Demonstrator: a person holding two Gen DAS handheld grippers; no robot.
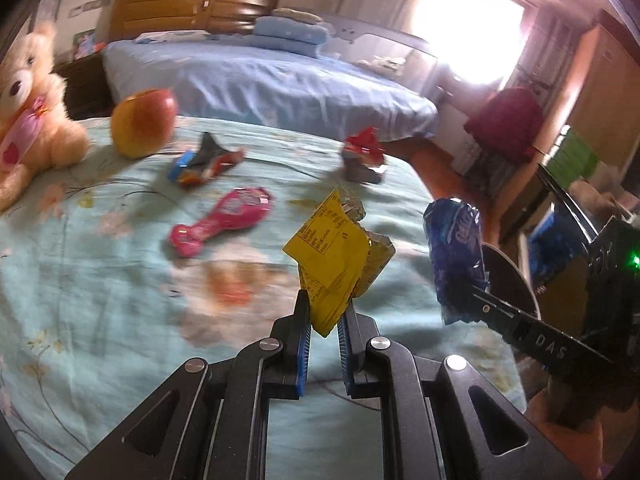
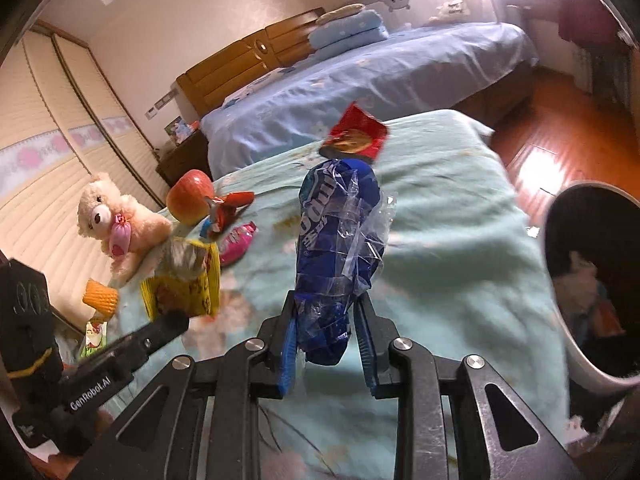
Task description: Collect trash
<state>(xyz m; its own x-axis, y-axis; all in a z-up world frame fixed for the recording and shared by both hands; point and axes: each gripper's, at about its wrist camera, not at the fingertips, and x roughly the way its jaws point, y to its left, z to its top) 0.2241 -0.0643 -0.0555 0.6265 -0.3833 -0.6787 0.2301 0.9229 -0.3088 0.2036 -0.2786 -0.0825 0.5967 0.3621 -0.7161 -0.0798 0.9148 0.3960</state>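
Observation:
My left gripper (image 1: 325, 304) is shut on a yellow snack wrapper (image 1: 334, 256) and holds it above the light green bed cover (image 1: 100, 280). My right gripper (image 2: 326, 308) is shut on a blue crinkled wrapper (image 2: 338, 248), also lifted; it shows at the right of the left wrist view (image 1: 456, 256). The yellow wrapper shows at the left of the right wrist view (image 2: 188, 280). On the cover lie a pink wrapper (image 1: 224, 220), a blue-orange wrapper (image 1: 204, 162) and a red wrapper (image 1: 362, 152). A dark bin with a white rim (image 2: 560, 312) stands at the right.
An apple (image 1: 142, 122) and a teddy bear (image 1: 28, 116) sit on the cover at the far left. A second bed with blue sheets (image 1: 260, 80) lies behind. Wooden floor (image 2: 560, 136) is beyond the bed edge on the right.

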